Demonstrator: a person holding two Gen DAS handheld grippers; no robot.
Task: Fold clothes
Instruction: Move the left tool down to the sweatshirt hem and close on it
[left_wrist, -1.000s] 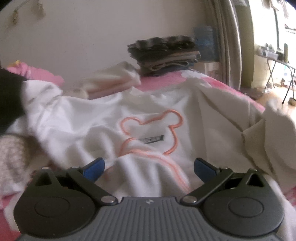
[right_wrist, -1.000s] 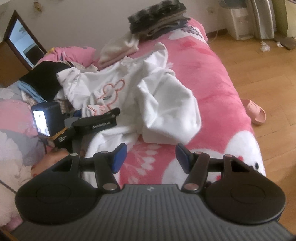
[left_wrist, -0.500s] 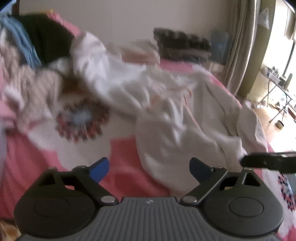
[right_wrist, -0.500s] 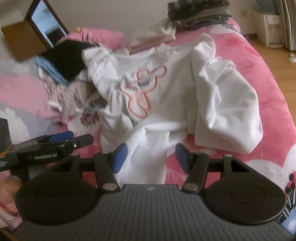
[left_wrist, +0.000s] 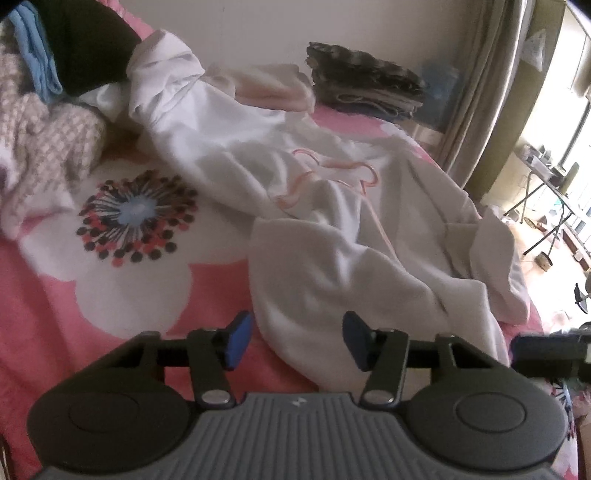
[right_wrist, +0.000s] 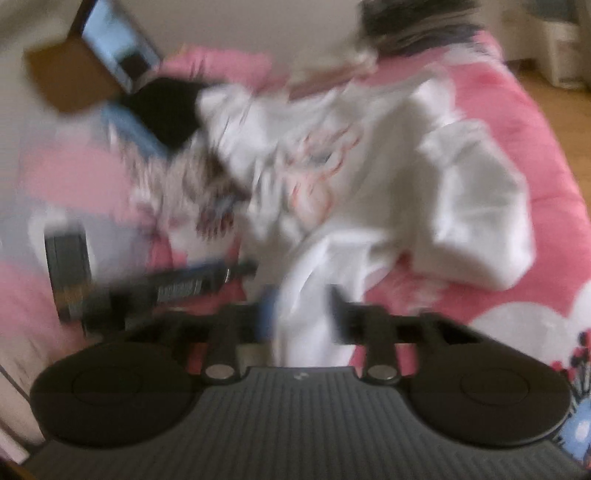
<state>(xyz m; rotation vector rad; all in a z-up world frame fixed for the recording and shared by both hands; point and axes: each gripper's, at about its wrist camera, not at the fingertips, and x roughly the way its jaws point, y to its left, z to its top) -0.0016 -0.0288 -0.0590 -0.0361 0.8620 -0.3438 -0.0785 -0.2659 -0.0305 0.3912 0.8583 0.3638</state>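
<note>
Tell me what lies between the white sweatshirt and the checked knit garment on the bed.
In the left wrist view, only bare bedspread with its dotted flower print lies between the white sweatshirt and the checked knit garment.

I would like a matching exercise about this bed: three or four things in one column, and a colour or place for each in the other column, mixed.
Things:
1. sweatshirt
2. blanket
3. folded stack
4. gripper pads

Descriptions:
a. blue
b. at the far end of the bed
c. white, orange outline print
d. pink, flowers

Pairs: 1-c, 2-d, 3-b, 4-a
</note>
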